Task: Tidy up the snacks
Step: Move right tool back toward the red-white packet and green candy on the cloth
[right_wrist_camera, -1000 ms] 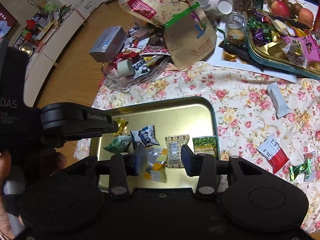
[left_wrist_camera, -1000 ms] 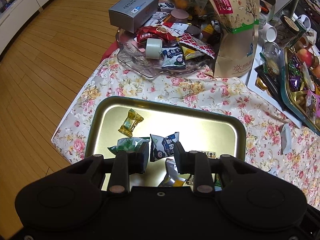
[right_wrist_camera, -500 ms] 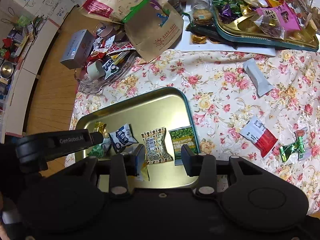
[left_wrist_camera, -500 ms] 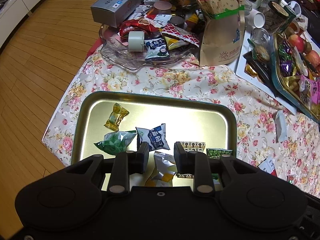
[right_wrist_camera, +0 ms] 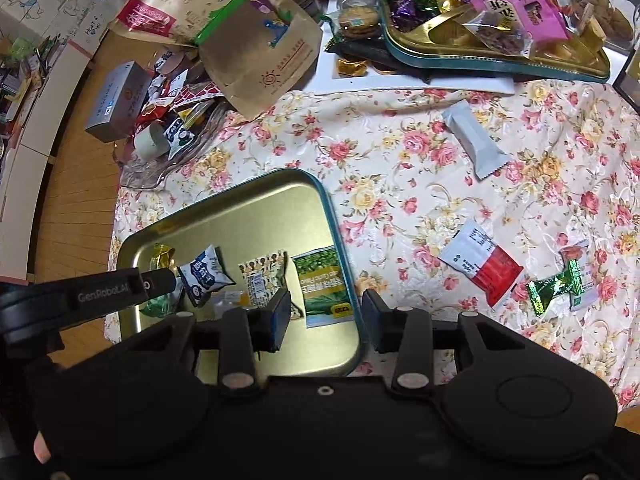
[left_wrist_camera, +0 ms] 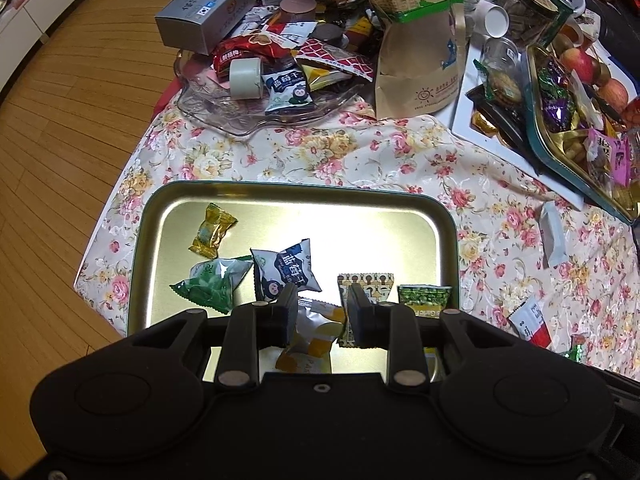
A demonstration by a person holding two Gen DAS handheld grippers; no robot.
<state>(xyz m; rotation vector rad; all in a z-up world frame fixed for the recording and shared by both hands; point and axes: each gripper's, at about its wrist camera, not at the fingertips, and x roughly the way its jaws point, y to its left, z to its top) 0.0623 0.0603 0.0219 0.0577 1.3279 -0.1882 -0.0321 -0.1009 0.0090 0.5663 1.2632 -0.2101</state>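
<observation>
On the floral-clothed desk [right_wrist_camera: 400, 200], a gold metal tray with teal rim [left_wrist_camera: 280, 196] holds six wrapped snacks. Left gripper [left_wrist_camera: 322, 312] jaws spread, empty, over a silver-and-yellow packet [left_wrist_camera: 310, 336] half hidden behind them. Right gripper [right_wrist_camera: 326, 320] jaws spread, empty, straddling the tray's rim beside a green pea packet [right_wrist_camera: 324, 280]. Red-and-white sachet [right_wrist_camera: 480, 266] lies loose on the cloth, well apart from the tray.

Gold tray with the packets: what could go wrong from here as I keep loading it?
1. The gold tray is filling unevenly: packets crowd its near end, so new ones may pile up.
2. The red and white packet and green candy lie flat on the cloth; the open right claw could snag fabric.
</observation>
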